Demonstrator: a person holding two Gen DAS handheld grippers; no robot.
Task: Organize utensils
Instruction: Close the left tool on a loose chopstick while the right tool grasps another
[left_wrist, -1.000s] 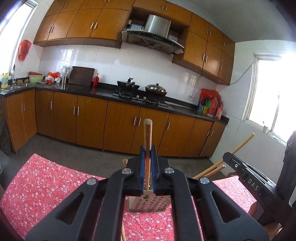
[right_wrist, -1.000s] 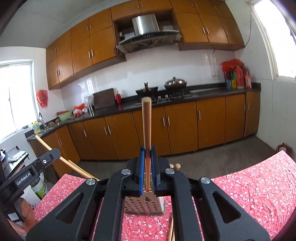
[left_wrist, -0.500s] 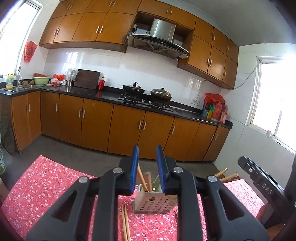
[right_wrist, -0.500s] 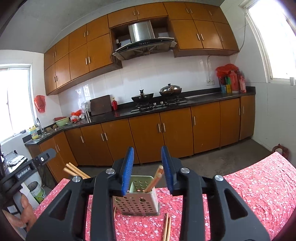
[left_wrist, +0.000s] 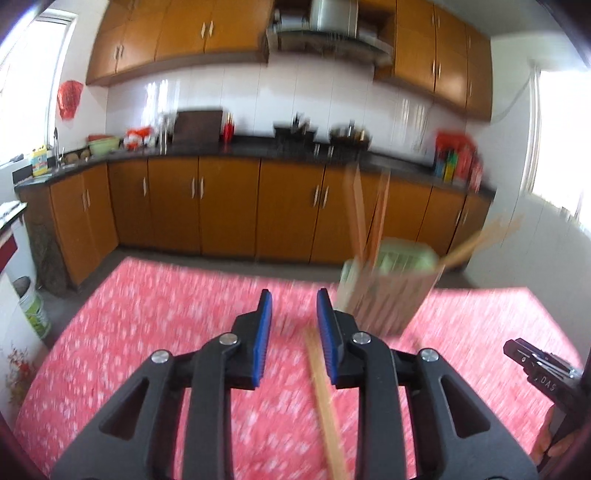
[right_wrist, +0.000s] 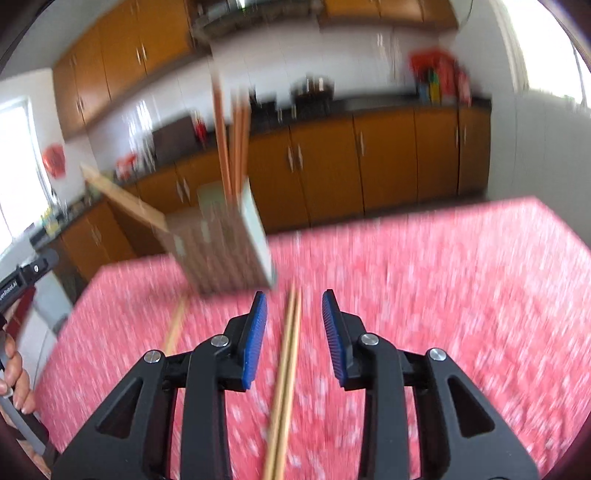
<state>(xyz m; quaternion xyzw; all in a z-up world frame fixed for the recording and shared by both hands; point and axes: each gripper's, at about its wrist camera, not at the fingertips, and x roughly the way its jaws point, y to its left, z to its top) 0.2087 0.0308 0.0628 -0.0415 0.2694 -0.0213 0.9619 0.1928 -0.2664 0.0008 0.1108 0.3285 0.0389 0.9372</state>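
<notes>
A pale green perforated utensil holder (left_wrist: 388, 291) stands on the red floral tablecloth with several wooden chopsticks (left_wrist: 364, 218) upright in it; it also shows in the right wrist view (right_wrist: 225, 243). My left gripper (left_wrist: 293, 332) is open and empty, low over the cloth, left of the holder, with a loose chopstick pair (left_wrist: 325, 398) lying under its right finger. My right gripper (right_wrist: 293, 332) is open and empty, with another chopstick pair (right_wrist: 286, 373) lying on the cloth between its fingers. A further chopstick (right_wrist: 175, 326) lies left of it. Both views are motion-blurred.
The red tablecloth (left_wrist: 155, 314) covers the table, whose far edge faces brown kitchen cabinets (left_wrist: 221, 206). The right gripper's body (left_wrist: 543, 369) shows at the left view's right edge; the left gripper's body (right_wrist: 22, 277) and a hand (right_wrist: 14, 373) show at the right view's left edge.
Both grippers let go of their chopsticks into the holder, opened, and dropped down toward the cloth. The holder now sits off to the side in each view.
</notes>
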